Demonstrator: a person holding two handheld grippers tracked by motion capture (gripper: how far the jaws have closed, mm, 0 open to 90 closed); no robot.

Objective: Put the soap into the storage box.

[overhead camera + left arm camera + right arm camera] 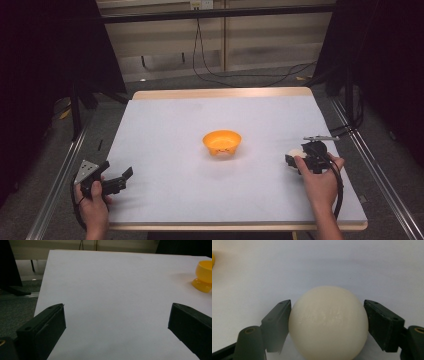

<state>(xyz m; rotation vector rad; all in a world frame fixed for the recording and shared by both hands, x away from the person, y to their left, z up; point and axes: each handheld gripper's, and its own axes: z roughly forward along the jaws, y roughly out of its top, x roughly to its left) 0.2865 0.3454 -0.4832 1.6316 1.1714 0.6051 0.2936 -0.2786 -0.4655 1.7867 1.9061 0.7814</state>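
At the lower right of the high view, the right tongs [295, 162] pinch the ball [328, 322], the bowl [221, 142] up-left, nearer them than the spread left tongs [125, 177].

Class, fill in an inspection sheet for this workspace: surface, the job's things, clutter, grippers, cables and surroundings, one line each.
Surface: white table with a wooden edge, bare apart from the items below.
Job's things: cream ball near the table's right edge, in the right gripper's jaws; orange bowl upright at the table's middle.
Clutter: nothing seen.
Grippers: right gripper shut on the ball, both jaws pressing its sides; left gripper open, nothing between its jaws, at the table's near left corner.
Cables: black cable looping from the right gripper; black cables on the floor beyond the table.
Surroundings: dark curtains at both sides, grey floor, metal rails along the table.
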